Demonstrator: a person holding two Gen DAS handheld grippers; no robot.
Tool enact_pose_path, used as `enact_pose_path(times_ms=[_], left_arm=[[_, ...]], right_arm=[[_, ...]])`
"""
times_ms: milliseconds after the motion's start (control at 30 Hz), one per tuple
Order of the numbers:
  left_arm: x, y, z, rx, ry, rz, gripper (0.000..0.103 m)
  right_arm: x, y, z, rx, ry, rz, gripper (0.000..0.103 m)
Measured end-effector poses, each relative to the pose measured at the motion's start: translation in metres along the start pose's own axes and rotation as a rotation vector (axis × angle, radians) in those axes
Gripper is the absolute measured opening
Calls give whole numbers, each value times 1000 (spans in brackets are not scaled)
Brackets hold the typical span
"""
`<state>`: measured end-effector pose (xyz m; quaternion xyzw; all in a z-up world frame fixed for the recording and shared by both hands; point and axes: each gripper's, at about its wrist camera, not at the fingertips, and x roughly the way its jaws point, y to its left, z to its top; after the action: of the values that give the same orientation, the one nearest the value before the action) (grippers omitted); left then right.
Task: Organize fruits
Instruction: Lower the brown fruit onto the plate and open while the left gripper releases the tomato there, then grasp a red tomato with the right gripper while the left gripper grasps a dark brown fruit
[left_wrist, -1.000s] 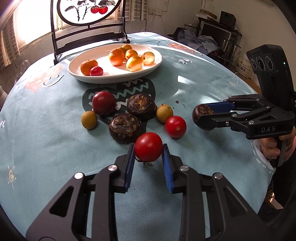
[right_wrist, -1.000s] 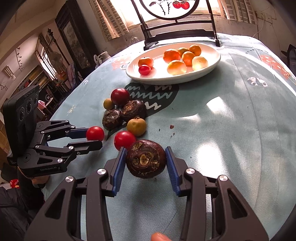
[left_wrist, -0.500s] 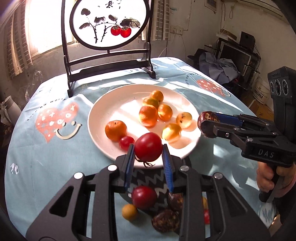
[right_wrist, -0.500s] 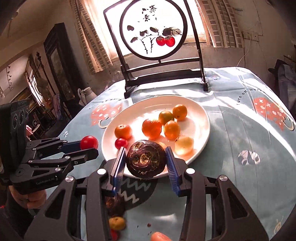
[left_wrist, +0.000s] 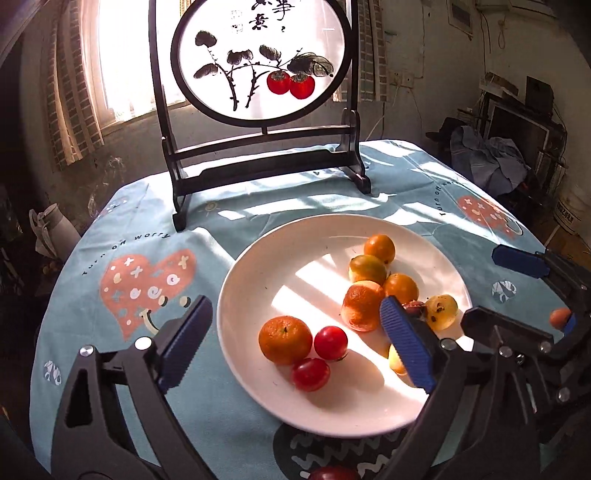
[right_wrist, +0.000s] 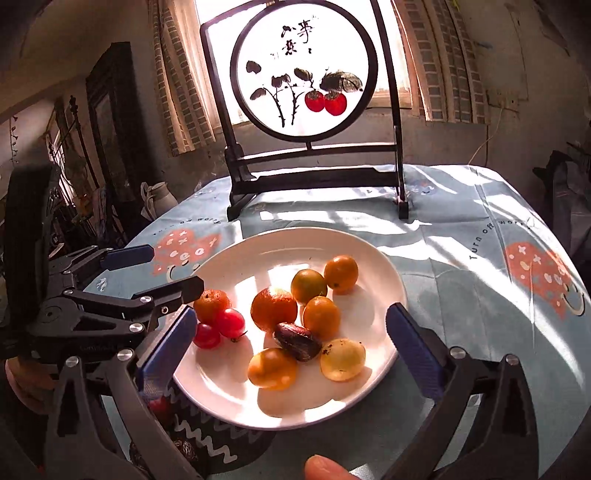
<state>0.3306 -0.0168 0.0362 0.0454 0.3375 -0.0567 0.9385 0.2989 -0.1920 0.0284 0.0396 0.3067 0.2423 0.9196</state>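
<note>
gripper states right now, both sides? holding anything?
Left gripper: fingers opening, nothing between them; two red tomatoes lie on the plate below.
Right gripper: fingers opening, empty; dark water chestnut lies on the plate.

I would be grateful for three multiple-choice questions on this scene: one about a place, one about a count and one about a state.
1. Where does the dark chestnut lie?
A. On the cloth beside the plate
B. Between the pads of the tongs
C. On the plate, among the orange fruits

2. How many red tomatoes lie on the plate?
A. One
B. Two
C. Four

3. In what state are the right tongs?
A. Open and holding nothing
B. Shut on a tomato
C. Shut on the chestnut

Answers:
1. C, as the chestnut rests on the white plate with orange fruits around it.
2. B, as two tomatoes sit side by side near the plate's left edge.
3. A, as the jaws are opening, with both blue pads far apart above the plate and no fruit gripped between them.
</note>
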Motion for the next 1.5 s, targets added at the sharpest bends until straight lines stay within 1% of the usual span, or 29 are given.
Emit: enact_pose_path(times_ms=[100,167,200,233,300,333,367,400,467,500,533,600,700,800,867,900,967,1000,1033,1100,1200,1300,1400,1500], left_arm=[[-29,0,-12,13,-56,21,99],[-48,0,-21,14,-85,32,99],[-57,1,-28,4,-97,35,99],[-65,3,-35,-20,-112,38,99],[-79,10,-51,-82,-152,40,99],[-84,13,-59,-112,-168,45,99],[-86,16,-66,-138,-164,57,99],[-86,21,-72,-155,-143,51,99],[-85,29,-82,-178,-75,-6,99],[-85,32,-87,-183,-43,-13,99],[-85,36,-91,-190,-22,-3,99],[-88,44,-101,-218,0,6,99],[-93,58,-118,-272,17,10,99],[-95,68,-131,-304,30,44,99],[-95,71,-133,-320,38,33,99],[-93,72,-133,-321,46,29,99],[-91,70,-133,-308,61,28,99],[-91,68,-133,-296,65,31,99],[-91,66,-132,-283,62,35,99],[-93,60,-132,-252,45,45,99],[-97,50,-131,-193,13,82,99],[-99,40,-130,-138,-4,108,99],[-99,34,-129,-99,-10,122,99],[-99,32,-130,-82,-13,130,99]], right_arm=[[-22,3,-2,29,-42,91,102],[-37,4,-10,77,-107,156,102],[-43,6,-14,91,-129,164,102],[-47,9,-18,94,-132,168,102],[-51,14,-27,88,-102,189,102],[-53,17,-32,88,-85,163,102],[-54,19,-37,92,-61,135,102],[-54,20,-42,98,-32,126,102],[-56,19,-51,129,0,175,102],[-58,19,-56,146,9,185,102],[-59,20,-61,157,24,181,102],[-59,22,-70,159,55,185,102],[-61,30,-80,121,88,206,102],[-54,41,-89,75,170,212,94],[-49,47,-97,45,227,202,89],[-46,51,-102,26,260,201,82],[-42,60,-111,-17,320,216,80],[-41,65,-115,-41,348,216,76],[-40,69,-120,-67,369,209,75],[-44,78,-127,-113,380,189,75],[-50,85,-133,-157,378,186,68],[-48,88,-136,-175,395,178,56],[-42,87,-138,-170,424,154,55],[-43,86,-137,-169,419,154,55]])
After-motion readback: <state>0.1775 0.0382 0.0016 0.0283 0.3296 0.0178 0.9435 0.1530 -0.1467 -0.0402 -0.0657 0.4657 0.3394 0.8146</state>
